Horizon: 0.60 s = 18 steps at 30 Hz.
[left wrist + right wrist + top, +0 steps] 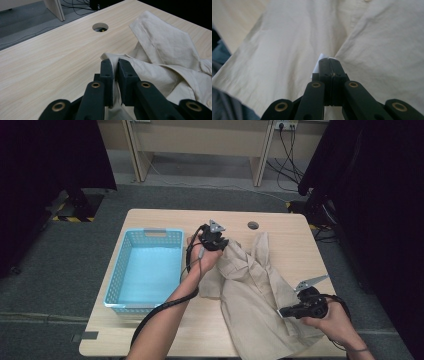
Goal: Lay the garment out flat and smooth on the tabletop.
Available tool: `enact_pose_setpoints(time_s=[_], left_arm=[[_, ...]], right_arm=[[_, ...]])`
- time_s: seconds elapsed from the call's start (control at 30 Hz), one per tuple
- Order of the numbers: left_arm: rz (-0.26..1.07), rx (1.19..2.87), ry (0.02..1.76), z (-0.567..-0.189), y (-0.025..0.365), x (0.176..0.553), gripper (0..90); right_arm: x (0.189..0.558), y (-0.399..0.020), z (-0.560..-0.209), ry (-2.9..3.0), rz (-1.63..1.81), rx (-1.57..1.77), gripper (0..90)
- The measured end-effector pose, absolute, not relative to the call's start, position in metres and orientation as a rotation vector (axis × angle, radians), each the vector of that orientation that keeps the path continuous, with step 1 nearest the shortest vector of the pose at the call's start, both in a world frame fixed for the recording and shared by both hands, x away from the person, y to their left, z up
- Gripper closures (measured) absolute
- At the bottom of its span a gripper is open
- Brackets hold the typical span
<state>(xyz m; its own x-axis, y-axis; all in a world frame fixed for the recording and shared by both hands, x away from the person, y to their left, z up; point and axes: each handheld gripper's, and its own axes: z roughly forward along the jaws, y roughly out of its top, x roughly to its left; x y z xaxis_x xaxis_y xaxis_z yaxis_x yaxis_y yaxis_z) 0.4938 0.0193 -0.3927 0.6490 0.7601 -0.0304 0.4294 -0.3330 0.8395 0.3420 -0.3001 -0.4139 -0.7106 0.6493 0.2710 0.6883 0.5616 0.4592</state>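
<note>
The table carries a blue basket on its left half and a beige shirt on its right half, spread from near the middle toward the near right corner. The shirt looks light, soft and limp; it will likely sag and fold wherever it is not held, so hems, seams or the collar seem the best holds, at two separated points. Its long axis runs diagonally, the far end pointing toward the cable hole. The left gripper pinches a fold at the shirt's far edge, jaws nearly together with cloth between them. The right gripper is fully closed on the near part, clamping cloth beside a small white tag.
</note>
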Motion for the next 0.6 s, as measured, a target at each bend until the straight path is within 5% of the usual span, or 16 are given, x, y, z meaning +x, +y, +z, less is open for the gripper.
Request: enact_pose_setpoints(time_s=[0.33,0.6], left_arm=[[0.466,1.975,0.908,-0.391,0.013,0.493,75.0],[0.533,1.92,0.974,-0.383,0.008,0.489,26.8]], right_arm=[[0.341,-0.29,-0.407,-2.716,-0.885,-1.114,89.9],[0.344,-0.293,-0.408,-2.696,-0.941,-1.166,89.8]])
